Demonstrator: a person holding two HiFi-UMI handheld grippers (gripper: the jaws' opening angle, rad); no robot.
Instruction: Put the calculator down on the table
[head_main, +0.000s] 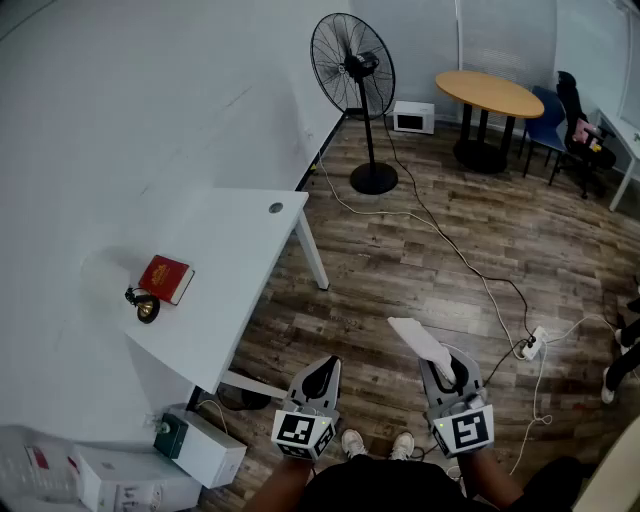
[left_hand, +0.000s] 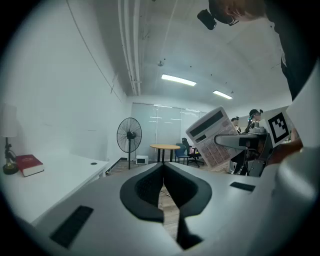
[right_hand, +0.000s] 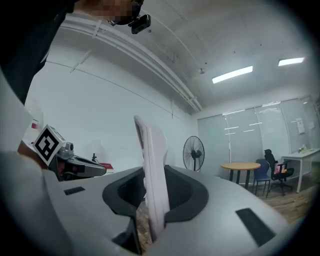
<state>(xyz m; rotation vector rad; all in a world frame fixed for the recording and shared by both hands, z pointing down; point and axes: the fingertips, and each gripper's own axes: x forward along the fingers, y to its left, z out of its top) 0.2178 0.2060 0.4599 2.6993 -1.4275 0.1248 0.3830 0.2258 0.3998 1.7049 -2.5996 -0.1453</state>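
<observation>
Right gripper (right_hand: 150, 202): jaws pinched on the calculator (right_hand: 151, 165), which is gripped edge-on and upright between the pads. Left gripper (left_hand: 162, 192): jaws pressed together, nothing between them. Both are held about level above the wood-look floor (head_main: 400, 250).

Calculator not yet set down. It is carried in the air, well apart from the white desk (head_main: 235, 250) off to the left. Judged as remaining: approach to the desk, lowering, release.

Desk top is mostly bare. A red book (head_main: 165, 278) and a small lamp (head_main: 146, 306) are noted near the wall. Beyond: standing fan (head_main: 352, 70), round wooden table (head_main: 490, 92), a cable run across the floor to a power strip (head_main: 528, 346).
</observation>
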